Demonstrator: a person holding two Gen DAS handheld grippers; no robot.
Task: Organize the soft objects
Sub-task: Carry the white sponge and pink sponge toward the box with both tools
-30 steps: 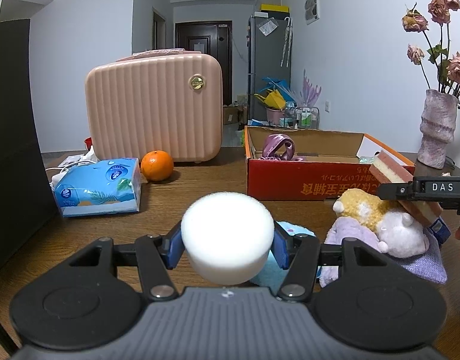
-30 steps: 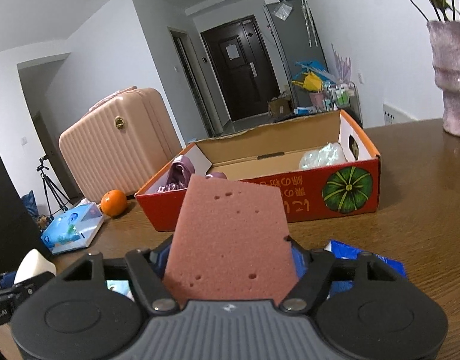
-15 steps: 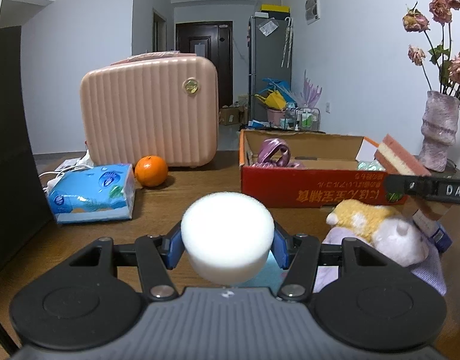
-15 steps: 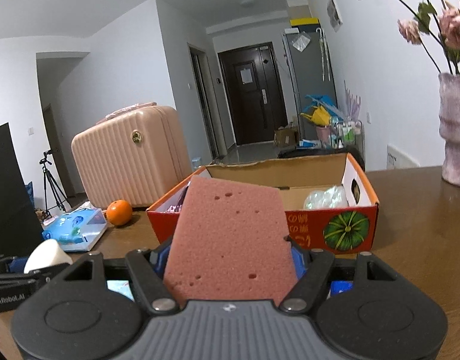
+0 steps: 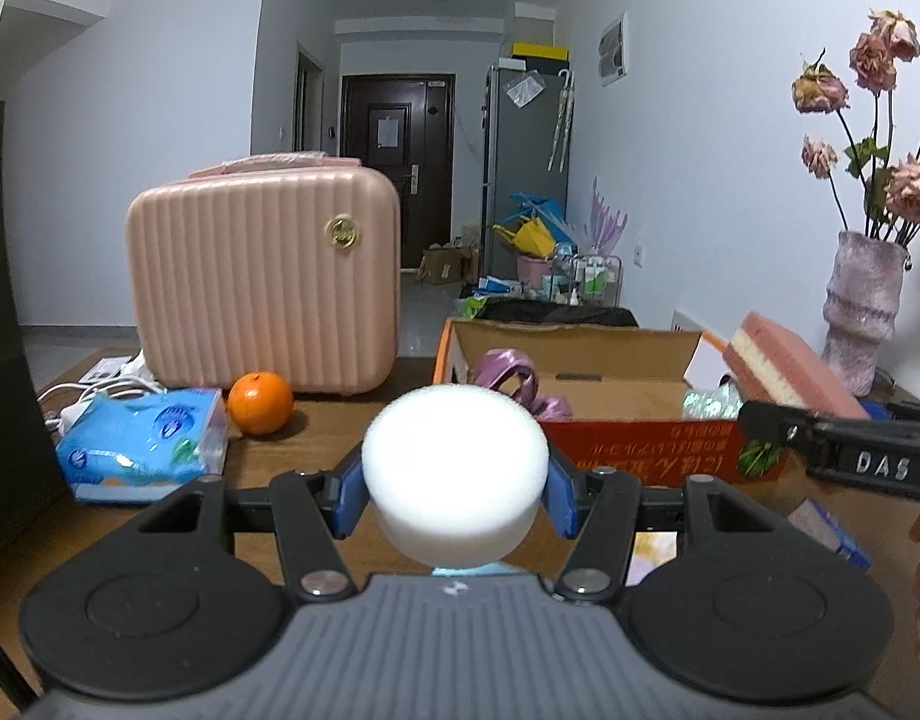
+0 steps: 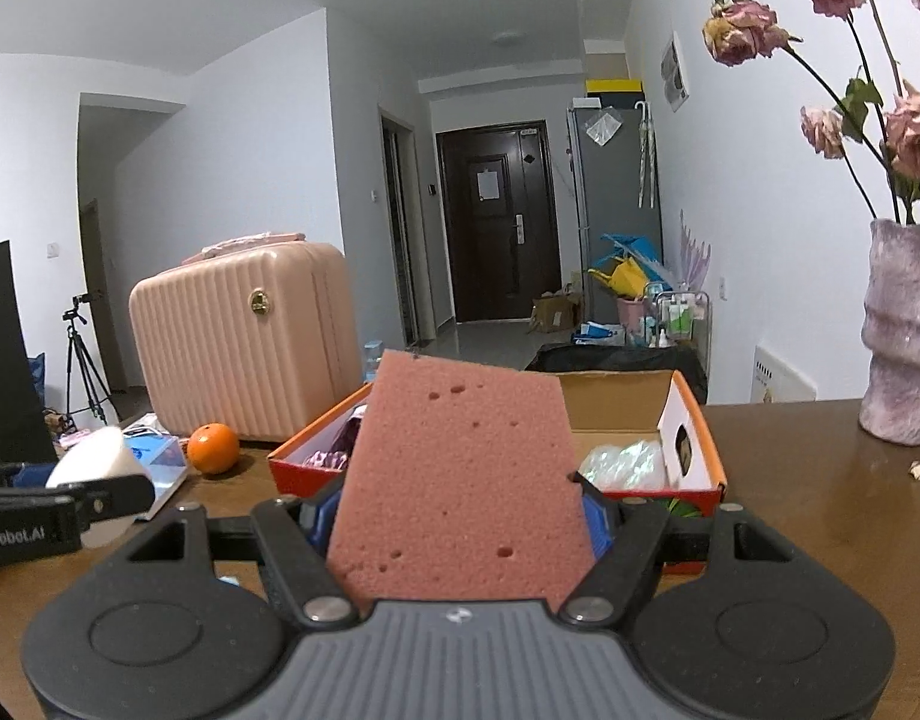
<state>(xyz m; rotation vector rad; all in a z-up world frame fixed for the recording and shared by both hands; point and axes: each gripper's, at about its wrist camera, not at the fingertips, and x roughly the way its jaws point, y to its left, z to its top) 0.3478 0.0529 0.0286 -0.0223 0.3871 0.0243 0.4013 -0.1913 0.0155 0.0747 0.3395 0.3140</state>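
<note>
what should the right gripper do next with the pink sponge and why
Probably carry it forward over the open cardboard box and release it there. The right gripper is clamped on the pink sponge, lifted clear of the table, and the box sits just ahead, with bare floor between the purple item and the clear bag.

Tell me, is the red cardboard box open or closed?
Open. The red cardboard box has no lid on top; a purple item and a clear plastic bag show inside.
</note>
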